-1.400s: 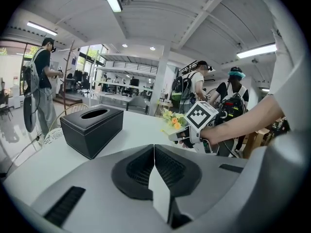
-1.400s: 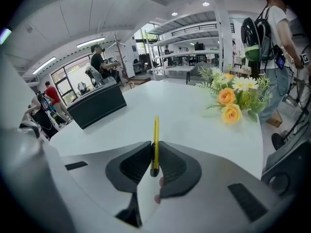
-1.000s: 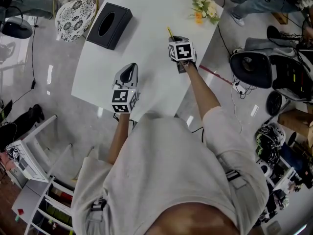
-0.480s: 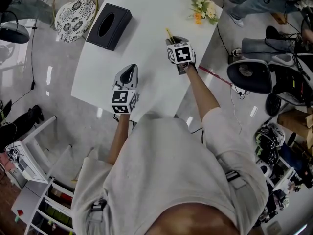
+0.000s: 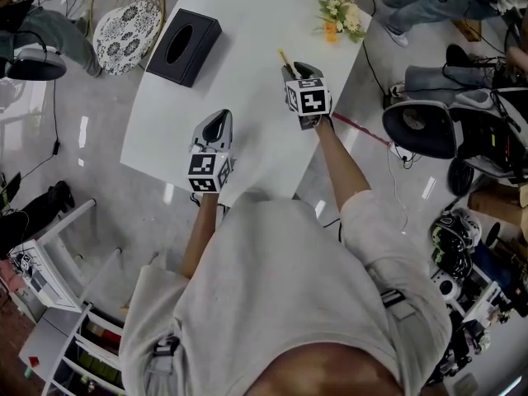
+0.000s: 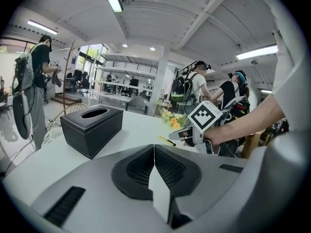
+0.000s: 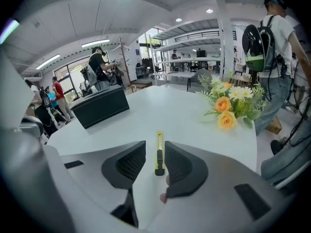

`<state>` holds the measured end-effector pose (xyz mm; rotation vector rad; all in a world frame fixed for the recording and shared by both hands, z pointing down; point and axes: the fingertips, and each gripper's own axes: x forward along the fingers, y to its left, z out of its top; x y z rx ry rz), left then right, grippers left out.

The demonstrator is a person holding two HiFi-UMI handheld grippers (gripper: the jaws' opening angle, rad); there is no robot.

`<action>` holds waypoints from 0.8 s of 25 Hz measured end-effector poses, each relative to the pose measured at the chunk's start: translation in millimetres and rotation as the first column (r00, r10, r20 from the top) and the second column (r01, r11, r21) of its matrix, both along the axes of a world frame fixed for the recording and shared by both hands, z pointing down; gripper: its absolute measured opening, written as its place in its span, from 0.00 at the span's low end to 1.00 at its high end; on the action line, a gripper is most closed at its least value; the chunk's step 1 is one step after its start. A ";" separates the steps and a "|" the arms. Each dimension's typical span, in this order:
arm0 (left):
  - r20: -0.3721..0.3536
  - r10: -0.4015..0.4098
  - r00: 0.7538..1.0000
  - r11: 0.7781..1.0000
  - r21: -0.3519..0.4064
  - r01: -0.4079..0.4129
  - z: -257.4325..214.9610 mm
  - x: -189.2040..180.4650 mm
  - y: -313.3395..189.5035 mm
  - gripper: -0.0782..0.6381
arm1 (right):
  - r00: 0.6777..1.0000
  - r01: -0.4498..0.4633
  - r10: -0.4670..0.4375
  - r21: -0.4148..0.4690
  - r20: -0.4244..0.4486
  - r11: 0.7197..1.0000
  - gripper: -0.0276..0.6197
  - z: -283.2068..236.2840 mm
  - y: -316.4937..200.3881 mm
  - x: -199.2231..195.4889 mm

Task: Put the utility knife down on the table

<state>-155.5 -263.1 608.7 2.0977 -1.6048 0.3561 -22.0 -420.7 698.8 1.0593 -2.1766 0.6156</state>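
Observation:
The utility knife (image 7: 159,154), yellow with a black slider, lies flat on the white table (image 7: 194,120). It sits between the spread jaws of my right gripper (image 7: 155,145). Those jaws are opening and neither pad presses on the knife. In the head view the knife (image 5: 285,57) pokes out just beyond my right gripper (image 5: 299,69), near the table's right edge. The left gripper view shows the knife (image 6: 166,141) too. My left gripper (image 5: 216,120) hovers over the table's near part, shut, with nothing between its pads (image 6: 154,147).
A black tissue box (image 5: 183,43) stands at the table's far left. A flower bunch (image 5: 340,11) sits at the far right corner. A wire chair with a patterned cushion (image 5: 125,21) stands left of the table. An office chair (image 5: 425,115) and several bags crowd the floor at right.
My right gripper's jaws have spread apart and let go of the knife, which now rests on the table. The gripper has tilted and drawn back a little. My left gripper has stayed put.

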 end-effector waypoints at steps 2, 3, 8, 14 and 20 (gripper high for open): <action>0.000 0.008 1.000 1.000 0.004 -0.008 -1.3 2.7 -0.4 0.14 | 1.000 -0.021 0.021 0.023 0.023 1.000 0.23 -9.6 3.6 3.2; 0.000 0.012 1.000 1.000 0.007 -0.012 -2.1 4.0 -0.5 0.14 | 0.999 -0.030 0.029 0.034 0.030 0.999 0.22 -14.1 5.9 5.3; 0.002 0.036 0.999 0.999 0.019 -0.036 -6.1 10.1 -0.5 0.14 | 0.995 -0.074 0.068 0.081 0.072 0.994 0.15 -35.9 21.9 20.9; 0.005 0.060 0.998 0.998 0.034 -0.060 -11.0 18.1 -0.4 0.14 | 0.988 -0.128 0.114 0.133 0.107 0.983 0.11 -61.3 50.5 46.4; 0.005 0.077 0.997 0.996 0.049 -0.077 -18.0 25.6 6.3 0.14 | 0.987 -0.135 0.117 0.166 0.114 0.977 0.09 -76.8 98.7 62.0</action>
